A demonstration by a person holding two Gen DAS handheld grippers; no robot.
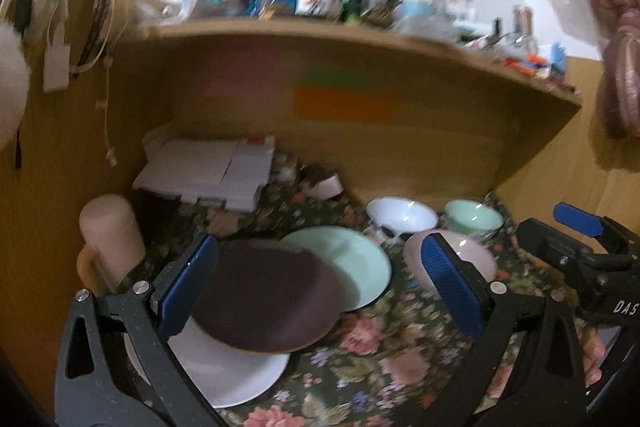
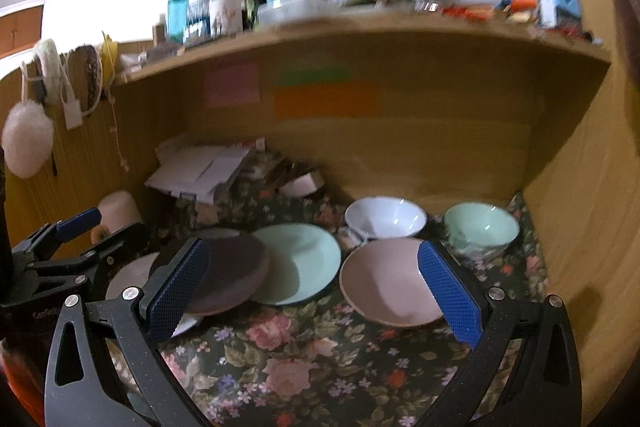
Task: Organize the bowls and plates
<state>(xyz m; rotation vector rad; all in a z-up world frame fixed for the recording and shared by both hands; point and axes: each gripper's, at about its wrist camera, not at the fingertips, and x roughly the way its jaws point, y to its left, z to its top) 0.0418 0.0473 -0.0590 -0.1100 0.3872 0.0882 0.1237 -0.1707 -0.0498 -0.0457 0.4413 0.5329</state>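
Both tongs gaped wide above the dishes, gripping nothing.

The left tongs [image 1: 320,283] hovered over the brown plate [image 1: 268,299], which overlapped the white plate [image 1: 232,375] and green plate [image 1: 352,267]; the right tongs [image 2: 316,289] faced the pink bowl [image 2: 388,283]. Stacking seemed barely begun: next, one pair would likely need to close on a rim.

A dark brown plate [image 1: 264,299] overlaps a white plate [image 1: 236,367] and a mint plate [image 1: 352,263]. Beside them sit pink [image 2: 390,285], white [image 2: 384,217] and mint [image 2: 480,227] bowls, upright.
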